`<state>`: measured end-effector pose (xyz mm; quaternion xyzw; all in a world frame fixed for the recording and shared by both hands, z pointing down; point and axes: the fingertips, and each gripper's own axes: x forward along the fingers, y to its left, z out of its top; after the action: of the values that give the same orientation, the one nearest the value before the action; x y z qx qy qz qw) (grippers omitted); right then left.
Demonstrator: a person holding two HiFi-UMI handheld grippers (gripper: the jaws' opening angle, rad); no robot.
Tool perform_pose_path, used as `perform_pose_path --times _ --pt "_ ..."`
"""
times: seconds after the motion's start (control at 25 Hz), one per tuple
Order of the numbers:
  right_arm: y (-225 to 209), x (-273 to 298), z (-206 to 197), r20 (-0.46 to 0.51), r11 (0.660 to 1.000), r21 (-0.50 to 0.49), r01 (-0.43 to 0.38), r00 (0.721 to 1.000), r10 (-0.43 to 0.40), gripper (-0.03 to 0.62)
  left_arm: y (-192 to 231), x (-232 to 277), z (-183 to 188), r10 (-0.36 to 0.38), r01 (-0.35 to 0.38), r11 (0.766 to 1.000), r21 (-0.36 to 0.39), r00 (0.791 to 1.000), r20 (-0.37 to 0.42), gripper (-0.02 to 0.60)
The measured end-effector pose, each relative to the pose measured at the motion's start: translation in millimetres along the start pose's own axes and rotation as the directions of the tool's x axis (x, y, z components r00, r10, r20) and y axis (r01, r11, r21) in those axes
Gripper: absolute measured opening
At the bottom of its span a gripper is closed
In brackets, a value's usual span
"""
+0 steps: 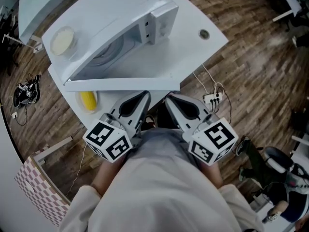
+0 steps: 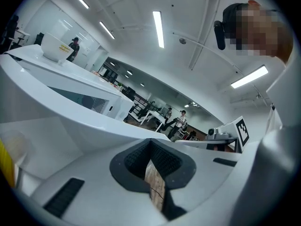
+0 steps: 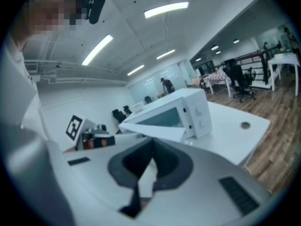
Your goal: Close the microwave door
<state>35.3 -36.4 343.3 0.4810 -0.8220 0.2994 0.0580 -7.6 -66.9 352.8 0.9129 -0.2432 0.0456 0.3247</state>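
White table (image 1: 195, 52) bears microwave (image 1: 157, 18), door (image 1: 125, 79) hanging open; left gripper (image 1: 144, 96), right gripper (image 1: 170, 99) jaws pressed together.

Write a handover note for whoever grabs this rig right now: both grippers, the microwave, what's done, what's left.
Left hand-held gripper: jaws together, empty, held near the body.
Right hand-held gripper: the same, beside it.
Microwave sits on the white table. Its door is wide open and swung out toward the person, just ahead of both grippers. Neither gripper touches it.
A bowl sits on top of the microwave.
Done: nothing yet.
Left: push the door shut.
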Motion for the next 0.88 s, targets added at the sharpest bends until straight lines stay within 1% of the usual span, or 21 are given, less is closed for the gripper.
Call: perform_pose_path --times 0.36,0.88 --pt "-5.9 3.5 6.8 0.005 1.000 0.012 -0.008 1.000 0.008 0.021 3.3 4.0 6.2 0.007 -0.007 1.000 0.007 1.000 -0.004 0.015" --pt "-20.0 20.3 24.3 0.006 0.999 -0.005 -0.038 0.999 0.038 0.021 16.0 13.6 17.0 0.038 -0.038 0.999 -0.010 0.999 0.018 0.017"
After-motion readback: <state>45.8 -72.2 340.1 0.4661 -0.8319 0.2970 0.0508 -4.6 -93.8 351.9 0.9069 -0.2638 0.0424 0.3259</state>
